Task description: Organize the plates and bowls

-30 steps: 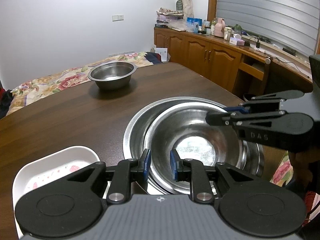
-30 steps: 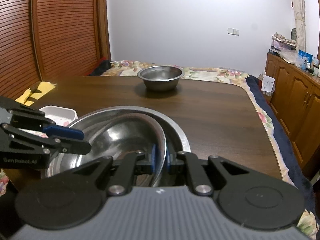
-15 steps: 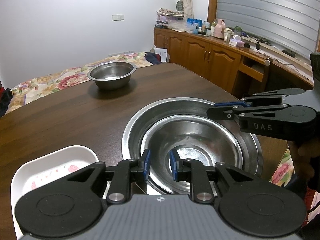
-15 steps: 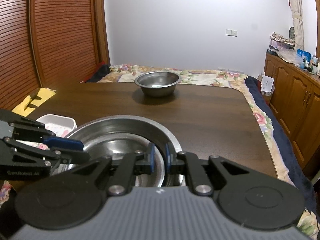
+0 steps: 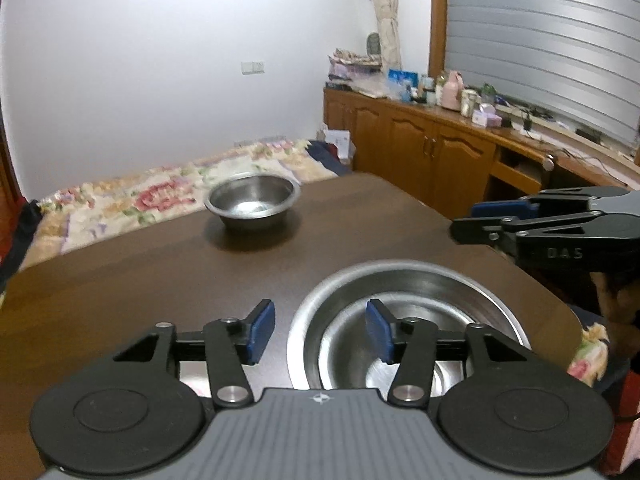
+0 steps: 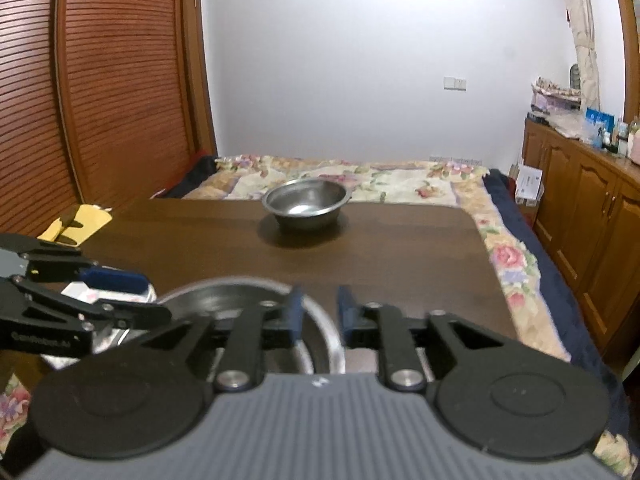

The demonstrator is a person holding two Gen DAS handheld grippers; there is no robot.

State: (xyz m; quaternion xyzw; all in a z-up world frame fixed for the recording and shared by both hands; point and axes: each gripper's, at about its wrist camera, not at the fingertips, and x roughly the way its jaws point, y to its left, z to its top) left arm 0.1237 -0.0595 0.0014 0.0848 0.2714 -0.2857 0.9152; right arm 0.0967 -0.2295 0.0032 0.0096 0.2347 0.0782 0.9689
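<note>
Table: nested bowls below opening hand-held gripper.

table: dark brown wood
far bowl: shiny silver steel
bedspread: cream, pink floral
gripper pads: blue
cabinets: orange-brown wood

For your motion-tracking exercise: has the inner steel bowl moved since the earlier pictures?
Yes. The inner steel bowl went from tilted and raised to seated level inside the large steel bowl, which stayed put on the table.
</note>
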